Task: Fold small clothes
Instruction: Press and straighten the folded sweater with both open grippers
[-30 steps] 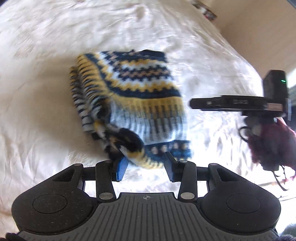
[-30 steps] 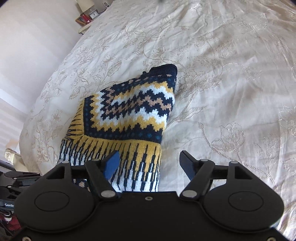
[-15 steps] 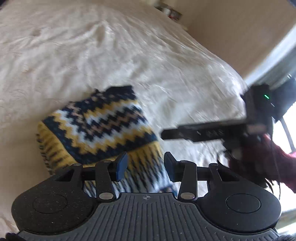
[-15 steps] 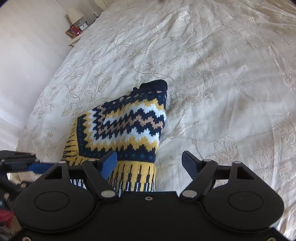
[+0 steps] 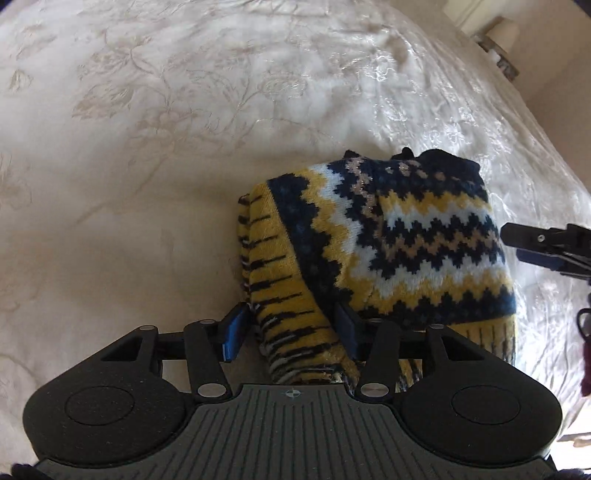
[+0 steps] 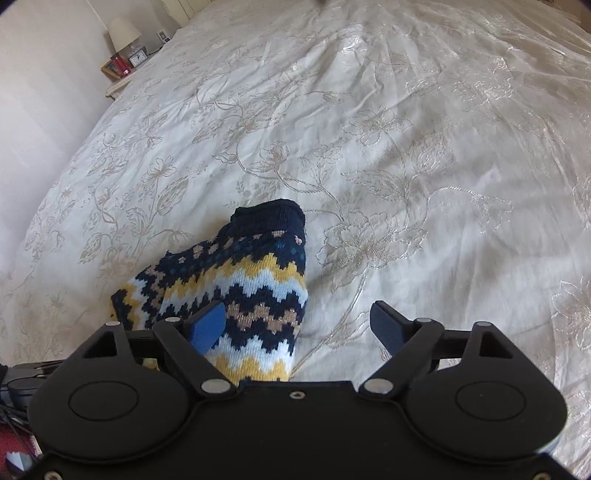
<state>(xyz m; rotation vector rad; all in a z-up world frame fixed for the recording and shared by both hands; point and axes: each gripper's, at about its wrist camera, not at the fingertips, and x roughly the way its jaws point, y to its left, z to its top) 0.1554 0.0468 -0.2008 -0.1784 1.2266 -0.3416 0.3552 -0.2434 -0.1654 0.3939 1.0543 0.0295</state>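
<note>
- A small knitted sweater (image 5: pixel 391 251), patterned in navy, yellow, white and tan zigzags, is seen lying folded on a cream bedspread (image 5: pixel 155 147) embroidered with flowers.
- In the left wrist view, the near left corner of the sweater, striped yellow and black, is found between the fingers of the left gripper (image 5: pixel 290 332). The jaws have just been opening; a gap is seen between the left blue pad and the knit, so the sweater is judged not to be clamped.
- In the right wrist view, the right gripper (image 6: pixel 301 326) is held spread wide over the near right edge of the sweater (image 6: pixel 236 291). Its jaws have just been opening as well; the left finger is seen over the knit, the right finger over bare bedspread (image 6: pixel 424 155) beside the sweater, and nothing is gripped.
- From the left wrist view, the tip of the right gripper (image 5: pixel 543 245) is seen just beside the right edge of the sweater.
- Far beyond the sweater, past the bed's edge, a lamp (image 6: pixel 123 35) and a small clock (image 6: pixel 137 58) are seen against the wall.
</note>
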